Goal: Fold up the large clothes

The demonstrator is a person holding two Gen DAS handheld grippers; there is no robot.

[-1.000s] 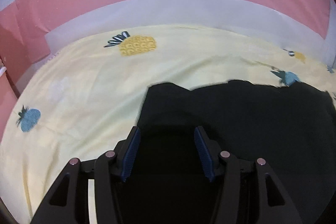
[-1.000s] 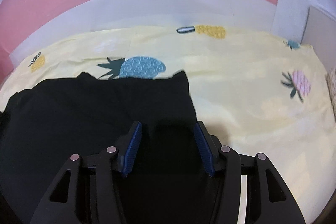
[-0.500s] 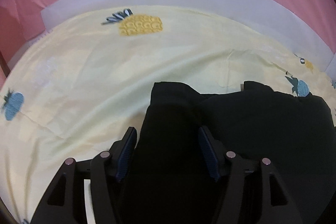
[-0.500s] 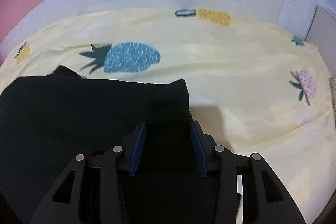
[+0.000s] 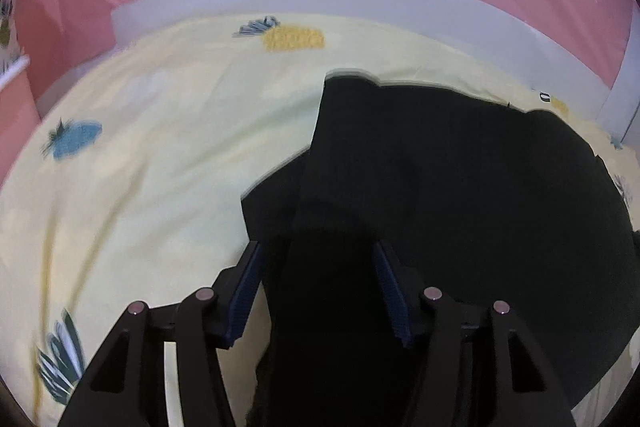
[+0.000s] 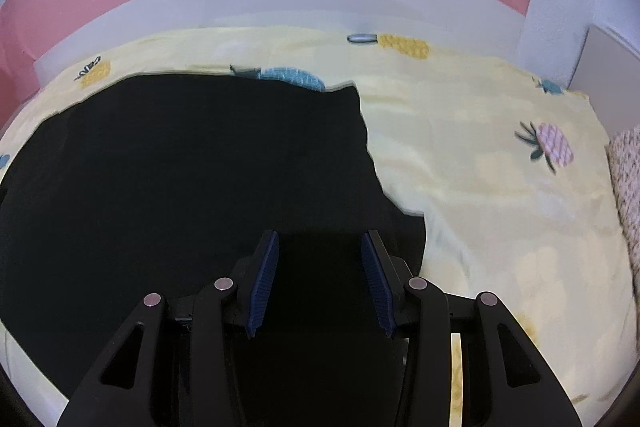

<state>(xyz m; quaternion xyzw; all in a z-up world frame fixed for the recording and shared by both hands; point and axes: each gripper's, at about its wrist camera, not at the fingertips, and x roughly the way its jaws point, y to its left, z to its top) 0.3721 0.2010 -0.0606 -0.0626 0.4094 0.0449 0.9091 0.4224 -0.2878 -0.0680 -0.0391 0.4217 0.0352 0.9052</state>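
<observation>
- Looking along the left gripper [image 5: 318,259], its blue-padded fingers [image 5: 248,291] are closing from about half open around a raised fold of the black garment [image 5: 460,187]; whether the pads press it, I cannot tell. The garment lies on the yellow pineapple-print bedsheet [image 5: 160,147].
- Looking along the right gripper [image 6: 320,251], its fingers [image 6: 264,279] stand about half open with black garment [image 6: 192,167] between them; grip unclear. Yellow bedsheet [image 6: 480,167] lies bare to the right.

Matt black cloth garment [image 5: 460,187] on smooth, lightly creased yellow printed cotton-like sheet [image 5: 168,155]; ribbed blue gripper pads [image 6: 264,283].
</observation>
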